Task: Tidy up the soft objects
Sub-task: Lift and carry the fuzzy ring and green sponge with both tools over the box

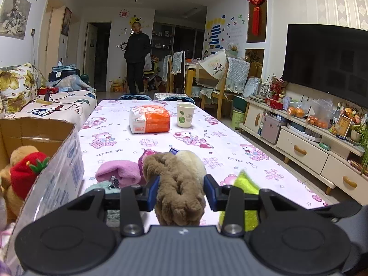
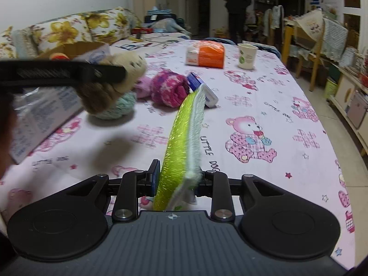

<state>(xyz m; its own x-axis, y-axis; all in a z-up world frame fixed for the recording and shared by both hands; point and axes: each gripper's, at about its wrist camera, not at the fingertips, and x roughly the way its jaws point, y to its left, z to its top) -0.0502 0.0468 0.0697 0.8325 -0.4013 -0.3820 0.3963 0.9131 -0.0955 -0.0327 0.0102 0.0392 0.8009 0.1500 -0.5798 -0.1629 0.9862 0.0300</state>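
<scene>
Left wrist: left tool [image 1: 181, 189] clamps brown plush toy [image 1: 177, 184]; cardboard box [image 1: 46, 151] just left. Right tool [image 2: 178, 179] pinches green sponge [image 2: 184, 133].

both wrist views look low along the worktop [image 1: 207, 124] toward the far room; they share the cup [image 1: 185, 115] and plush [image 2: 110, 87].

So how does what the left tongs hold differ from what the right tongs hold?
The left tongs grip a brown plush toy, bulky and furry; the right tongs grip a flat, shiny green sponge. The plush fills its tongs; the sponge stands thin, on edge. Both are off the table.
</scene>
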